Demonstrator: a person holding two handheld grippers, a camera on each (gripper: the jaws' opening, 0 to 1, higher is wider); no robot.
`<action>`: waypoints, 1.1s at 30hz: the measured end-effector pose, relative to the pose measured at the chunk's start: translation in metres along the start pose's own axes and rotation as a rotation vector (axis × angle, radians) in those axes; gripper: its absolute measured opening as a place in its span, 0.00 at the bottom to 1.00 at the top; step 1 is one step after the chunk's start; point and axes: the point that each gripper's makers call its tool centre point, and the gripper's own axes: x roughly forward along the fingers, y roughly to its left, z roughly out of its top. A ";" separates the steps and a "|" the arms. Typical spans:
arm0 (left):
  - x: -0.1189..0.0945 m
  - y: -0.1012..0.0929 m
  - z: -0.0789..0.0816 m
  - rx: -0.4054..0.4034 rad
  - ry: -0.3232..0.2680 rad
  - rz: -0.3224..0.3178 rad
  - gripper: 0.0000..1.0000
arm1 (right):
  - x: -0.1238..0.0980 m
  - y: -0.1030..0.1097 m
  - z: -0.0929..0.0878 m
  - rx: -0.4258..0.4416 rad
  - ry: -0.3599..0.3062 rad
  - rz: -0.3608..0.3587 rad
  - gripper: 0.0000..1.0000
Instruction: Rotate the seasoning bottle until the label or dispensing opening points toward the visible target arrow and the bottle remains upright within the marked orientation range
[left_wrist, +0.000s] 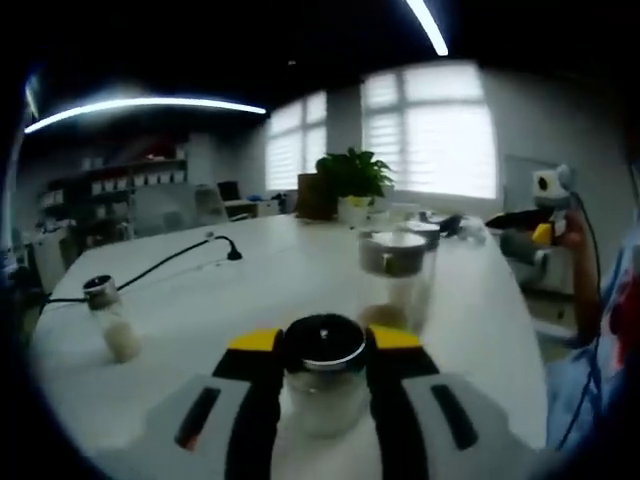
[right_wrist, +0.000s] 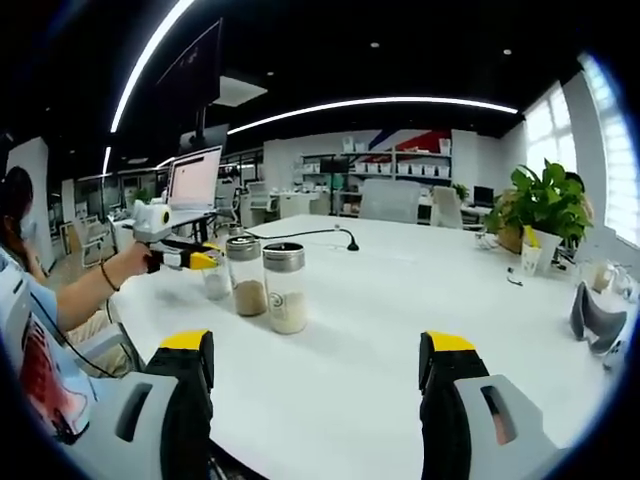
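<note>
I have the left gripper (left_wrist: 325, 375) closed around the seasoning bottle (left_wrist: 323, 385), its yellow-tipped fingers (left_wrist: 262, 385) pressing the glass on both sides just under the dark cap (left_wrist: 322, 340); the bottle stands upright on the white desk (left_wrist: 200, 300), its long axis vertical and running up between the fingers, so any rotation I make has to be a twist about that axis and not a tilt; I cannot make out a label, a dispensing opening or a target arrow from the left gripper view, so I judge the heading still unconfirmed; two other jars (left_wrist: 398, 275) stand just beyond the held bottle and a small jar (left_wrist: 112, 320) sits well apart to one side; the right gripper (right_wrist: 320, 380) is open, fingers spread wide with nothing between them, hanging above bare desk; from the right gripper view the left gripper (right_wrist: 185, 255) appears across the desk beside the two jars (right_wrist: 268, 285), well apart from the right one; the left hand is plainly the nearer and already does the work.
</note>
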 end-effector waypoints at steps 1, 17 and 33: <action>0.000 0.002 0.000 -0.011 -0.002 0.031 0.34 | 0.000 0.000 0.000 -0.001 0.000 -0.002 0.87; -0.002 0.007 -0.001 -0.047 -0.009 0.411 0.34 | -0.001 0.003 -0.003 -0.035 0.025 0.008 0.87; -0.006 0.009 -0.004 -0.087 -0.028 0.604 0.34 | 0.004 0.004 -0.006 -0.050 0.039 0.006 0.87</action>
